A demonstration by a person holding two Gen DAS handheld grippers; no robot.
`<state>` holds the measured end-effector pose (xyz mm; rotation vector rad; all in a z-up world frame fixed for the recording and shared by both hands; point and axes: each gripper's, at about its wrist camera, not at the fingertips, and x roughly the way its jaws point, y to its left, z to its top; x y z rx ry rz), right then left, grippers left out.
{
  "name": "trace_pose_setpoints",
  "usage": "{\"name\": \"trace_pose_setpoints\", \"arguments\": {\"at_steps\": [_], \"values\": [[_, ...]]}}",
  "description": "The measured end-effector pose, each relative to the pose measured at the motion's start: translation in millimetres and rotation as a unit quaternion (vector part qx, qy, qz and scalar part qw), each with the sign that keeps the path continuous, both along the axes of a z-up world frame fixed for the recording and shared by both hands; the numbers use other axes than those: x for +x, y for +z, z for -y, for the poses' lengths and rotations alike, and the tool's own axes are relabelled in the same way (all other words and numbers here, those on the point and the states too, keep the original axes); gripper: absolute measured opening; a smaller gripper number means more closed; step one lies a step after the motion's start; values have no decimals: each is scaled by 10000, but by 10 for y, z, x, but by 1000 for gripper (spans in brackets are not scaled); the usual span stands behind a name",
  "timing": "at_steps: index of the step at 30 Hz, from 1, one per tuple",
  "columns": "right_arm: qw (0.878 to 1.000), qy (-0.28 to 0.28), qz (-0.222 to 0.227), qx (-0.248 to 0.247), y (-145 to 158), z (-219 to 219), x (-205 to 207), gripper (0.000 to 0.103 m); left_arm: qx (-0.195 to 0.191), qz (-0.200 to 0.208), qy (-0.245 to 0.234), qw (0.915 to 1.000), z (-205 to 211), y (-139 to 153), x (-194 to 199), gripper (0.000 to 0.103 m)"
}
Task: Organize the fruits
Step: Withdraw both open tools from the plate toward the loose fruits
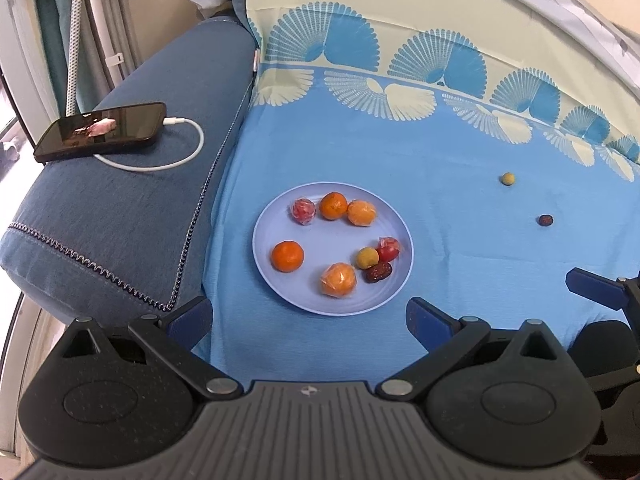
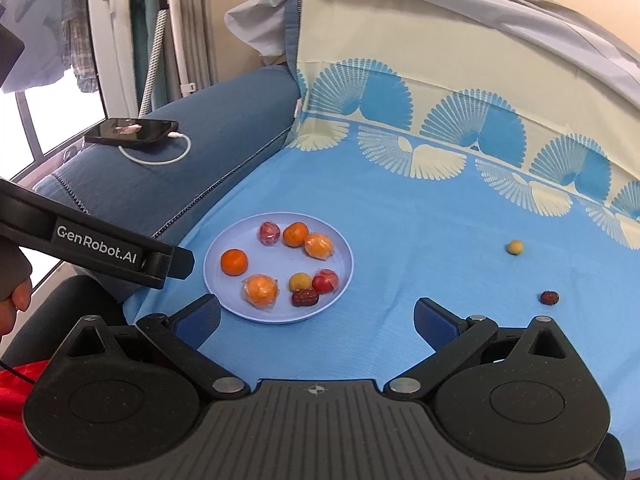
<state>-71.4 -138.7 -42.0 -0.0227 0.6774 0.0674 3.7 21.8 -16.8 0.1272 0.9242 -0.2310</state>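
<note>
Right claw (image 2: 316, 320) wide, empty; next step: reach ahead-right for dark date (image 2: 549, 298), carry to plate (image 2: 224, 304).

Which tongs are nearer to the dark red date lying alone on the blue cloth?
Right. The right tongs have the date just beyond their right finger; the left tongs face the plate, farther left of it.

- A black phone (image 1: 100, 130) lies on the blue sofa armrest (image 1: 132, 216), at ten o'clock.
- A white charging cable (image 1: 176, 156) loops beside it.
</note>
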Motion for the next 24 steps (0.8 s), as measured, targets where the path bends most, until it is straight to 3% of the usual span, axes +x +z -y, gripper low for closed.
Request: {"name": "trace_pose_setpoints", "arguments": {"at_steps": [14,24], "values": [[9921,-1229,17,265,-254,737,137,102,330,-226,-454,9982,623,-154,339,103],[9523,-3047,82,146,-677,1913,352,102,283,-159,-1302,9909,1763,-356,884,103]]}}
